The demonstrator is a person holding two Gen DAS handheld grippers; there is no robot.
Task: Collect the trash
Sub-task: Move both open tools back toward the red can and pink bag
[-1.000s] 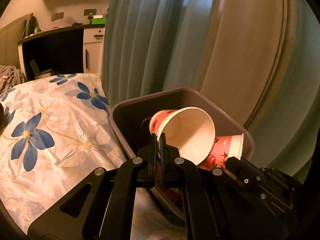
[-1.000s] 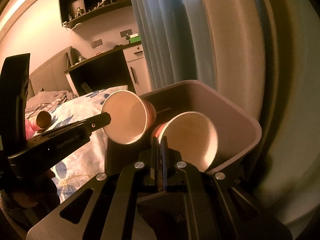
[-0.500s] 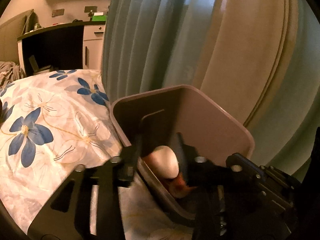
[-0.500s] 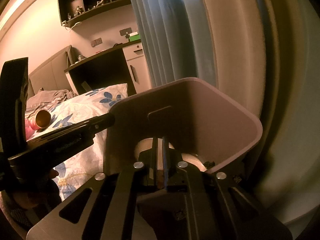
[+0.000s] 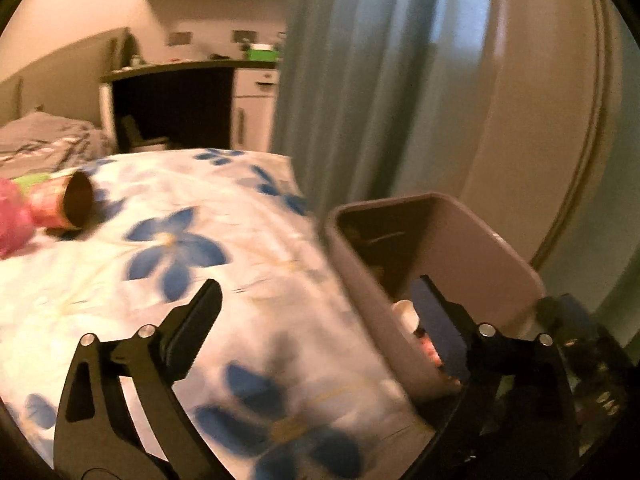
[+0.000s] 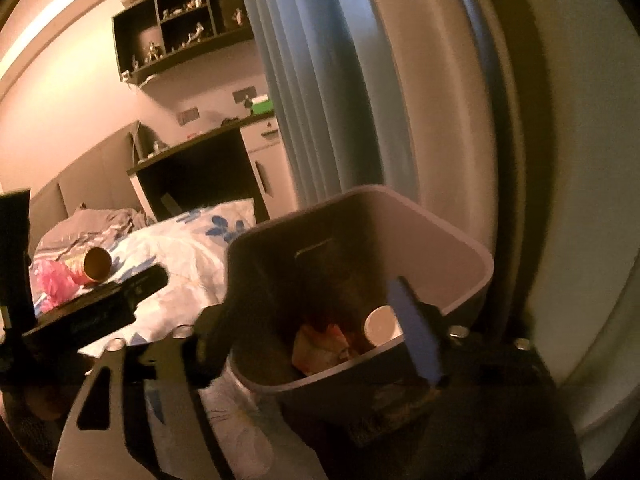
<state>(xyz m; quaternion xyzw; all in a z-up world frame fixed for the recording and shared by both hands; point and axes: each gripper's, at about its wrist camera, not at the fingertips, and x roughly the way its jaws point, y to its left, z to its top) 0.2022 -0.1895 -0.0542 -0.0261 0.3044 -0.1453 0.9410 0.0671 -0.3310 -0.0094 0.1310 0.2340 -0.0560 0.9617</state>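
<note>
A grey trash bin (image 5: pixel 492 256) (image 6: pixel 460 252) stands beside the bed, by the curtain. Paper cups (image 6: pixel 380 322) (image 5: pixel 404 312) and crumpled wrappers (image 6: pixel 320 344) lie inside it. My left gripper (image 5: pixel 320 304) is open and empty, straddling the bin's near-left rim and the bed edge. My right gripper (image 6: pixel 316 320) is open and empty above the bin's opening. On the bed lie a red tube-shaped can (image 5: pixel 64 204) (image 6: pixel 90 266) on its side and a pink crumpled bag (image 5: pixel 12 224) (image 6: pixel 50 284) next to it.
The bed has a white cover with blue flowers (image 5: pixel 172 248). A blue-grey curtain (image 5: pixel 360 80) hangs behind the bin. A dark desk and white cabinet (image 5: pixel 252 108) stand at the back. The left gripper body (image 6: pixel 92 308) shows in the right wrist view.
Both grippers opened and let go of their paper cups, which dropped into the bin. The left gripper swung left toward the bed; the right gripper rose slightly above the bin.
</note>
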